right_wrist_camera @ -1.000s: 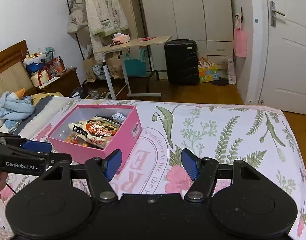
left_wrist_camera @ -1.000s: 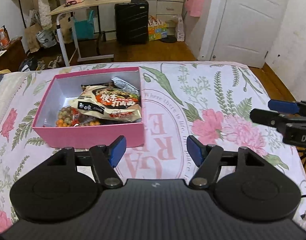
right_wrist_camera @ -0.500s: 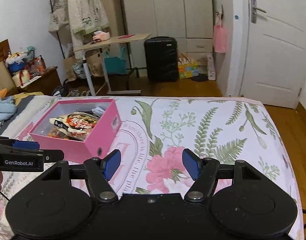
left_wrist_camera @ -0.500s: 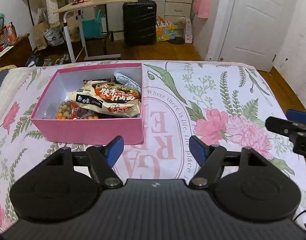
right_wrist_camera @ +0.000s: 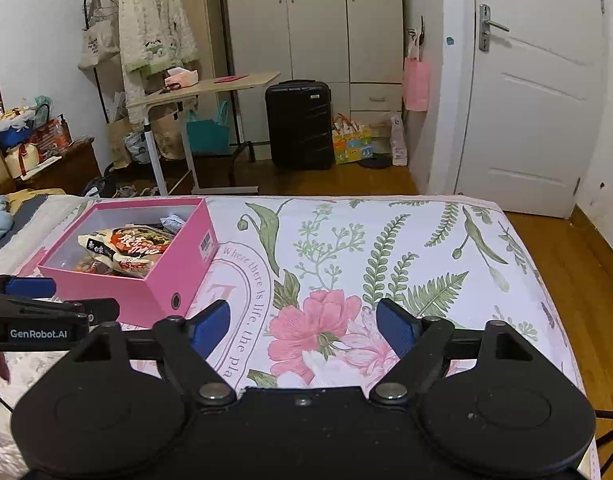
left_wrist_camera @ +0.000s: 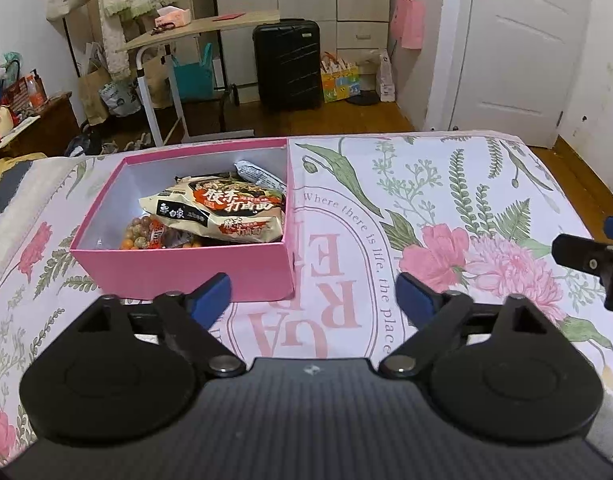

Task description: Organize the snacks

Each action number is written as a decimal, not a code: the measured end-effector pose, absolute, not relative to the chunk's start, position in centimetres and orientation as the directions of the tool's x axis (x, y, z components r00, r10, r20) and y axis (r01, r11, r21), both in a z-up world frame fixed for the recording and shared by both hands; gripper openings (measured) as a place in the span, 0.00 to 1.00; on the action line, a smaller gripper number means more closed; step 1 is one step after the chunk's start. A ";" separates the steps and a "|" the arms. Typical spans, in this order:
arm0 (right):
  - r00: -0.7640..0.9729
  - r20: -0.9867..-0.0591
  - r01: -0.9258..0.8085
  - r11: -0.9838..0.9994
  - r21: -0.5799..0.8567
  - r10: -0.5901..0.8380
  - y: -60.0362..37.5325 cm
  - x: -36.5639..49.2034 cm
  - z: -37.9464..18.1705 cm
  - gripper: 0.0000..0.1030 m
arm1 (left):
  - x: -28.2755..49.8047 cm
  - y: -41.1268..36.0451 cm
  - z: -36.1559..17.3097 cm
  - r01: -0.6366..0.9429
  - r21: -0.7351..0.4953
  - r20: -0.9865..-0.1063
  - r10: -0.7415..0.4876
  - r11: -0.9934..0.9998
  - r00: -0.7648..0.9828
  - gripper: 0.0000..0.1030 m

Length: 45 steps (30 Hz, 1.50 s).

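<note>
Both grippers have just been opening, and nothing lies between the jaws of either one. Since the earlier frames the pink box has also drawn closer in the left wrist view.

Nearest, the left gripper (left_wrist_camera: 312,294) holds its blue rubbery pads (left_wrist_camera: 210,294) spread wide on black plastic levers, hanging over the floral bedspread (left_wrist_camera: 446,208), just short of the box's near wall. The right gripper (right_wrist_camera: 302,326) is likewise spread, above a printed pink flower near the bed's near edge; its black tip also juts in at the right of the left wrist view.

The bedspread is smooth cloth printed with green ferns, pink blooms and an oval band of lettering. The pink box (left_wrist_camera: 186,268), a rectangular lidless cardboard carton with a white lining, sits towards the bed's far left corner. Inside lies a crinkly cream instant-noodle packet (left_wrist_camera: 222,210) atop a clear bag of small round orange and brown snacks (left_wrist_camera: 146,236), with a silvery wrapper (left_wrist_camera: 258,174) against the far wall.

Beyond the bed's far edge, on the wooden floor, stand a ribbed black hard-shell suitcase (right_wrist_camera: 300,124), a tilted wood-topped side table (right_wrist_camera: 206,88) and a white panelled door (right_wrist_camera: 534,100).
</note>
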State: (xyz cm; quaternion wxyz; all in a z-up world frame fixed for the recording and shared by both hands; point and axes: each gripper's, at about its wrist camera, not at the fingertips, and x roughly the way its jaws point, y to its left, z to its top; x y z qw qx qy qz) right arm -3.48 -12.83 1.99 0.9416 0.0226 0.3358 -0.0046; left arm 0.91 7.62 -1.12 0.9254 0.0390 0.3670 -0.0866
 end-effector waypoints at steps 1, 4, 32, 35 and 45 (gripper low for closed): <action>0.777 -0.630 0.028 0.999 0.036 0.001 -12.8 -3.5 2.0 0.85 | 0.8 7.6 -1.2 0.182 0.013 -0.679 -0.125 0.983 0.724 0.94; 0.785 -0.619 0.046 0.999 0.010 -0.030 -12.6 -3.6 1.8 0.96 | 0.8 7.6 -1.2 0.176 0.027 -0.668 -0.114 0.984 0.736 0.99; 0.759 -0.645 0.109 0.994 -0.017 -0.094 -12.2 -3.6 1.6 0.97 | 0.9 8.5 -1.2 0.129 -0.047 -0.681 -0.127 0.990 0.721 1.00; 0.759 -0.645 0.111 0.994 -0.007 -0.089 -12.4 -3.5 1.6 0.97 | 0.9 8.6 -1.2 0.120 -0.049 -0.684 -0.121 0.992 0.719 1.00; 0.750 -0.655 0.120 0.993 -0.012 -0.098 -12.3 -3.2 1.4 0.97 | 1.2 8.7 -1.5 0.093 -0.032 -0.698 -0.088 0.995 0.711 1.00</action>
